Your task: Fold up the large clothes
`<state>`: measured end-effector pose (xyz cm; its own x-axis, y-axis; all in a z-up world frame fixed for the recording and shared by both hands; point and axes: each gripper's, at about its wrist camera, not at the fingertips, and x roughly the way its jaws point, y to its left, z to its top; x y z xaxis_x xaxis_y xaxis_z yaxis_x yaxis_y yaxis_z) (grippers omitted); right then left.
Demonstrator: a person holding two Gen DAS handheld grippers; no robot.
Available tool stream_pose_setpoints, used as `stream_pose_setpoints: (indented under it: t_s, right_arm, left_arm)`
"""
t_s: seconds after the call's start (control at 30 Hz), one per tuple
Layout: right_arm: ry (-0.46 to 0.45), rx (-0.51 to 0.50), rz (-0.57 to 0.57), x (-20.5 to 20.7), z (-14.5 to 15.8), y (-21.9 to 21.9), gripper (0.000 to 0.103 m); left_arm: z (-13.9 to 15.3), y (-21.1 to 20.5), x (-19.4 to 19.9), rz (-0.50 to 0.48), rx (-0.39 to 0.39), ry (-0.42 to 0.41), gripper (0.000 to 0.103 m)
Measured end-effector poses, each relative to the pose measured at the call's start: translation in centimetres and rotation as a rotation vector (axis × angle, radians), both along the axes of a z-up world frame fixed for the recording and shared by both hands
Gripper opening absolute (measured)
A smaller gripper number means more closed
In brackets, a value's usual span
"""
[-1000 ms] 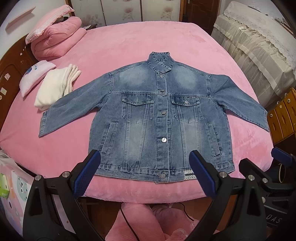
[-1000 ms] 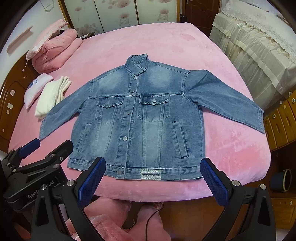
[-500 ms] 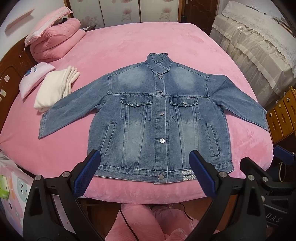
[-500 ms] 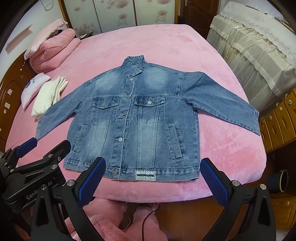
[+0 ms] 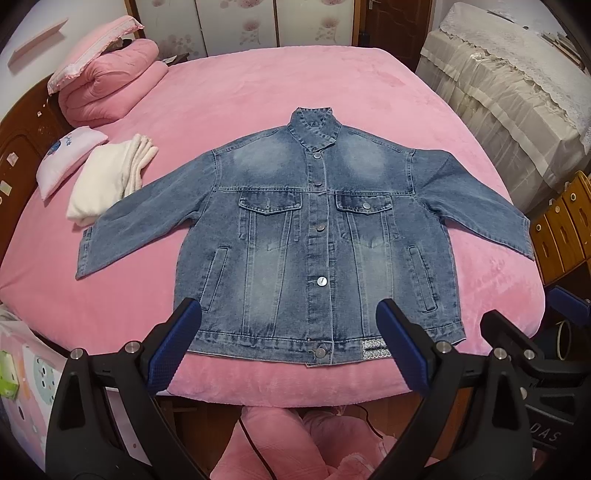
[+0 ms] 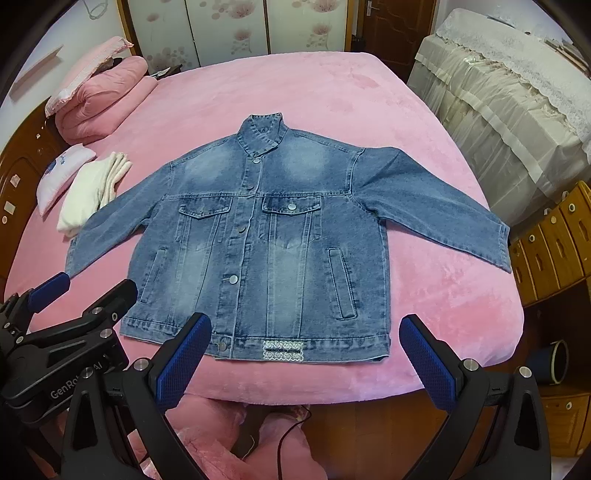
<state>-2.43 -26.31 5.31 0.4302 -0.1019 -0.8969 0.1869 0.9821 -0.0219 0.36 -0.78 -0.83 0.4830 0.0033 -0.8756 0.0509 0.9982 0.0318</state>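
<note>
Denim jacket (image 5: 317,243) lies flat, front up and buttoned, on the pink bed (image 5: 258,92); hem at the near edge, stand collar pointing away; long axis runs straight ahead from both tools; sleeves spread out to either side. Left gripper (image 5: 288,350) hangs released and empty just short of the hem, jaws wide apart, framing the placket's bottom button; right gripper (image 6: 306,362) likewise released and empty, jaws spread, framing the hem's white label patch (image 6: 282,350). Neither touches cloth; folding not yet begun. Key relation, my read: jacket is dead ahead of both, left tool nearer the left sleeve and hem corner, right tool nearer the right sleeve, whose cuff reaches the bed's right edge; a sleeve-in fold looks like the likely first step. Further out on the left: folded white towel (image 5: 110,181) just beside the left cuff, small printed pillow (image 5: 66,155), rolled pink quilt (image 5: 107,88) by the wooden headboard. Far side: floral wardrobe doors (image 5: 240,26); right side: lace-covered furniture (image 5: 509,103) and wooden drawers (image 6: 550,243).
</note>
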Motion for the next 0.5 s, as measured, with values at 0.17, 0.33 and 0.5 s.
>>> stream_pose_setpoints:
  t_s: [0.17, 0.33, 0.5]
  right_arm:
    - [0.0, -0.003, 0.0, -0.05, 0.15, 0.05, 0.103]
    - [-0.001, -0.006, -0.002, -0.12, 0.25, 0.05, 0.103]
    - [-0.002, -0.006, -0.002, -0.16, 0.41, 0.03, 0.103]
  left_arm:
    - [0.05, -0.02, 0.06, -0.001, -0.001, 0.001, 0.094]
    - [0.08, -0.04, 0.02, -0.002, -0.001, -0.001, 0.094]
    - [0.06, -0.06, -0.02, -0.002, -0.001, -0.002, 0.094]
